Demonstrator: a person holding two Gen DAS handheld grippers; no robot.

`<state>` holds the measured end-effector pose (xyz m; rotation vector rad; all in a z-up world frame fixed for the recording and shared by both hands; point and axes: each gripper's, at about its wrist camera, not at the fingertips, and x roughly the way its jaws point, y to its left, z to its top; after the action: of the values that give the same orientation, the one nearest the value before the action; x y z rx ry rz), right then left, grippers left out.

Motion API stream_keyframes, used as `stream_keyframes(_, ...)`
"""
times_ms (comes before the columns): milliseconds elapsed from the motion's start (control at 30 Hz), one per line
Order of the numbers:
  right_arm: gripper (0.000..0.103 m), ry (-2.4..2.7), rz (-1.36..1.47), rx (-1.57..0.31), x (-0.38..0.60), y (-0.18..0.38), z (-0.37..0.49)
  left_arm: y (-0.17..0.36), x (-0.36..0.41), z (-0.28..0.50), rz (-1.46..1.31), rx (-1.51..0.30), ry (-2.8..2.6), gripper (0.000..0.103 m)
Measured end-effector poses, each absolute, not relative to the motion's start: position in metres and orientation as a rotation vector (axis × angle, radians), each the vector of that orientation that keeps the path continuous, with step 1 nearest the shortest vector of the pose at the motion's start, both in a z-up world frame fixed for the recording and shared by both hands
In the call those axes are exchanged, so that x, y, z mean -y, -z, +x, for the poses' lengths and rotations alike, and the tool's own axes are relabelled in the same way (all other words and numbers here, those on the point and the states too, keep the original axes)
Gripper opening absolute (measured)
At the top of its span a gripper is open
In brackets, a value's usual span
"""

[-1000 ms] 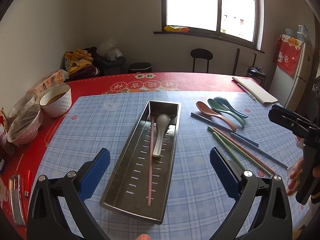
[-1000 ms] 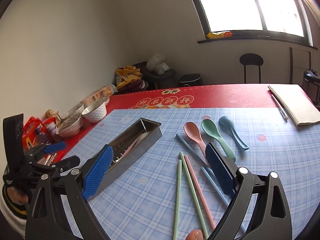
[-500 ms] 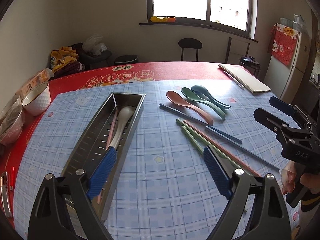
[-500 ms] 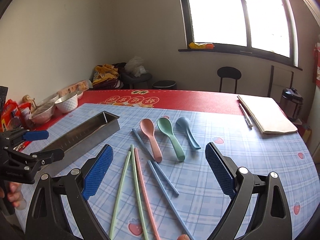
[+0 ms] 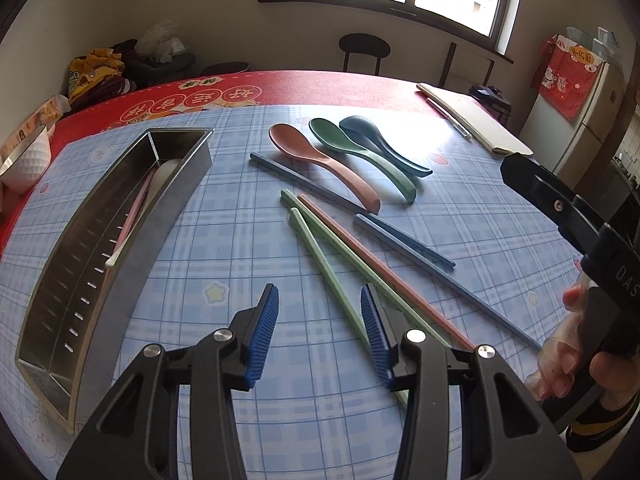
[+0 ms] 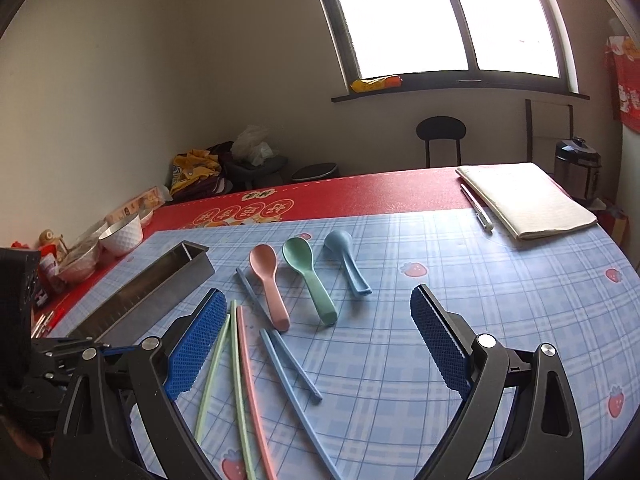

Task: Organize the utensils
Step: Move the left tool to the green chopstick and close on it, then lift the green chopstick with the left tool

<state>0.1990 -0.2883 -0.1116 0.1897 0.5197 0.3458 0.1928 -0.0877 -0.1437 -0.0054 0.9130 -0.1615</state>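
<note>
Occlusions, referenced to the metal tray (image 5: 132,264):

- White spoon (image 5: 162,172) inside the tray: only part of the bowl shows above the tray's near wall; handle mostly hidden.
- Pink chopstick (image 5: 134,210) in the tray: lower length hidden by the same wall.
- Right wrist view: tray interior not visible, contents cannot be told.
- Green chopsticks (image 5: 320,248), right of the tray: near ends pass under the left gripper (image 5: 320,316) finger and are lost.
- White bowl (image 5: 24,156), left of the tray: cut by the frame edge.
- Right gripper (image 5: 560,208), far right of the tray: tips only partly in frame.
</note>
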Motion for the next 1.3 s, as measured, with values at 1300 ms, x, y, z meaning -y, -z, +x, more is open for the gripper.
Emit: stream_keyframes(1300,0.090,-0.373,0.264,-0.533,0.302,0.116,0.195,0.172,0.098,0.192,0.069,-0.926,0.087,0.011)
